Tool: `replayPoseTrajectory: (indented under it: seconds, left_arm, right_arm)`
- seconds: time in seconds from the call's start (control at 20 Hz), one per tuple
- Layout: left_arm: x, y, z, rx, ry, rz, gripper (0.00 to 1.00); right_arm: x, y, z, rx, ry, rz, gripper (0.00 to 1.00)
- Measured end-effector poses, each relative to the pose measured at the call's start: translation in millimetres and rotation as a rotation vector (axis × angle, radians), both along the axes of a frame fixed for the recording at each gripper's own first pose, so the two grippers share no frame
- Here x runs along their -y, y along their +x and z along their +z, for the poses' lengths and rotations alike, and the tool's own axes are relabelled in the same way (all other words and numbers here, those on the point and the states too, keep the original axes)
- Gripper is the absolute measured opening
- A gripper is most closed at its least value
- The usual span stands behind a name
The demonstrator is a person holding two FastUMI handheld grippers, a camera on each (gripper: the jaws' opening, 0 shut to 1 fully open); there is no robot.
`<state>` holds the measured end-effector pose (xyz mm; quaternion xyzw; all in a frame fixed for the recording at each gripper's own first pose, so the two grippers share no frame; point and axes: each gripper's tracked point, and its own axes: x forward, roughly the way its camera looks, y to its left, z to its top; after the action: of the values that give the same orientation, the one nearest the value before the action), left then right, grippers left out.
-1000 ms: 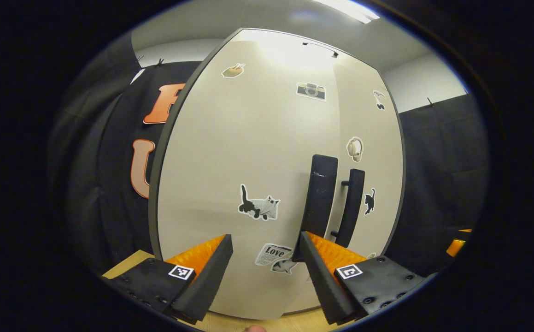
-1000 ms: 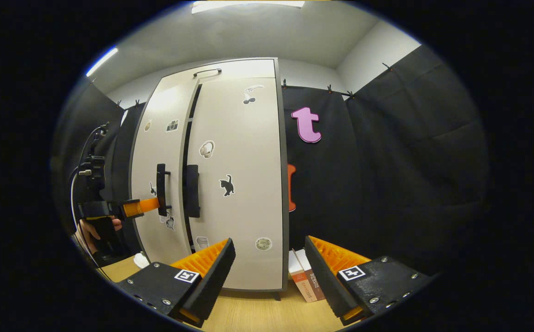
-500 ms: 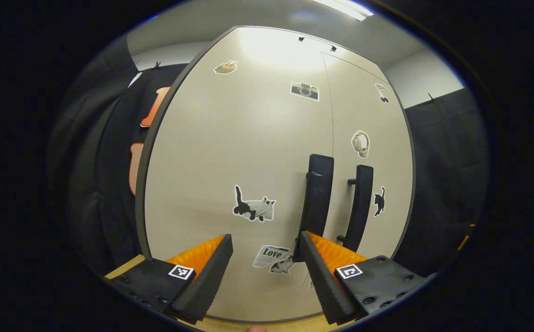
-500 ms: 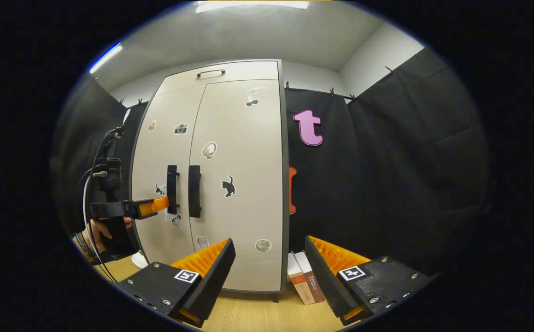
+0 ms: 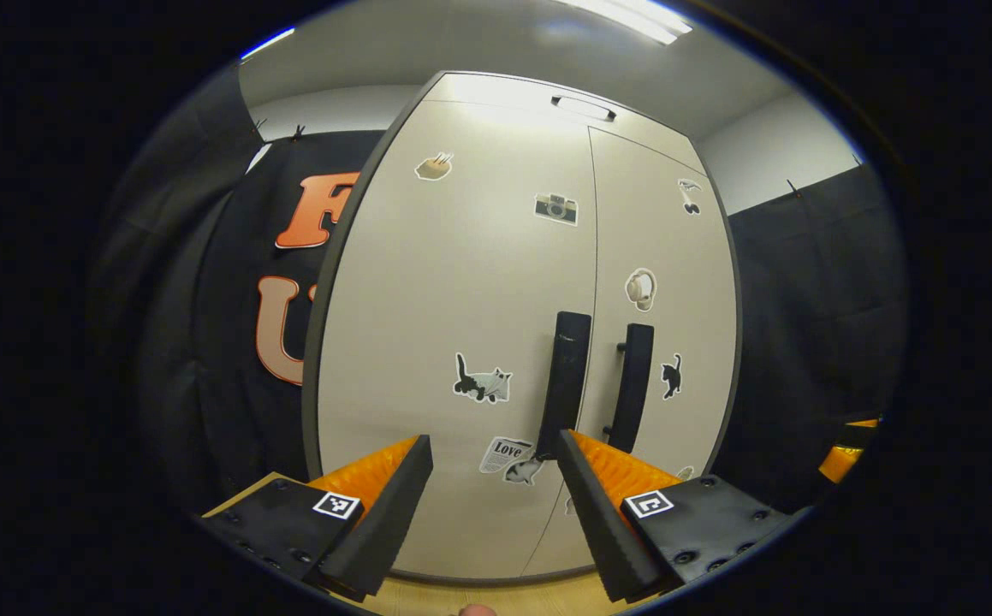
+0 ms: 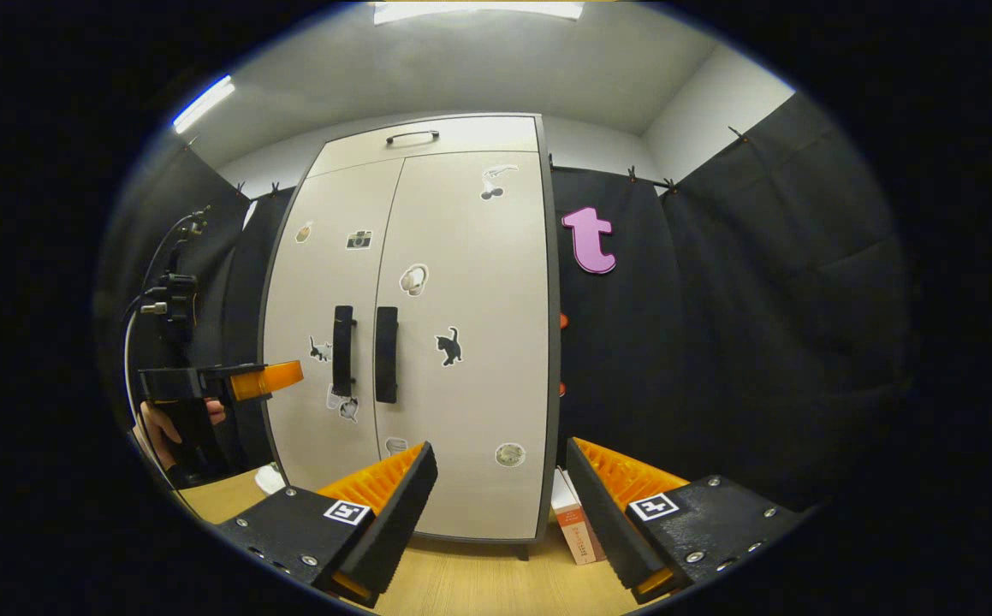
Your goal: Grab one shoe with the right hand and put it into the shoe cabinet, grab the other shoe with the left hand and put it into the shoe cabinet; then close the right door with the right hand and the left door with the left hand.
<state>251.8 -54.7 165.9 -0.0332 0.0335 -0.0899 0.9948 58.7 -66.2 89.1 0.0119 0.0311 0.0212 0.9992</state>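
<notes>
The beige shoe cabinet (image 5: 478,282) stands upright before me with both doors shut, and its inside is hidden. Its two black handles, left (image 5: 566,372) and right (image 5: 632,385), sit side by side at the centre seam. My left gripper (image 5: 496,453) is open and holds nothing, a short way back from the left door. In the right gripper view the same cabinet (image 6: 461,325) shows farther off, and the left gripper (image 6: 264,381) hovers just left of it, apart from the handles (image 6: 363,352). My right gripper (image 6: 500,458) is open, holding nothing, low in front of the right door.
Books (image 6: 573,522) stand on the wooden floor (image 6: 478,582) right of the cabinet. A hand (image 6: 166,423) holds the left gripper, with cables (image 6: 140,342) above it. A white object (image 6: 271,479) lies by the cabinet's left foot. Black cloth walls close in both sides.
The left door swung fully shut against the right door. My left gripper then drew back from its handle. The right gripper shifted a little, staying open.
</notes>
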Motion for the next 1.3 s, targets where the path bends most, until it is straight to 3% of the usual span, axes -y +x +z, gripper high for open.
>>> replayPoseTrajectory:
  seconds: [0.6, 1.3]
  left_arm:
    - [-32.0, -119.8, -2.2, 0.046, 0.051, 0.034, 0.96]
    - [-51.7, -161.8, -9.3, 0.033, 0.022, 0.072, 0.96]
  right_arm:
    - [-42.8, -31.3, 2.6, 0.031, 0.017, 0.069, 0.94]
    - [-65.4, -51.9, -0.4, 0.031, 0.035, 0.104, 0.94]
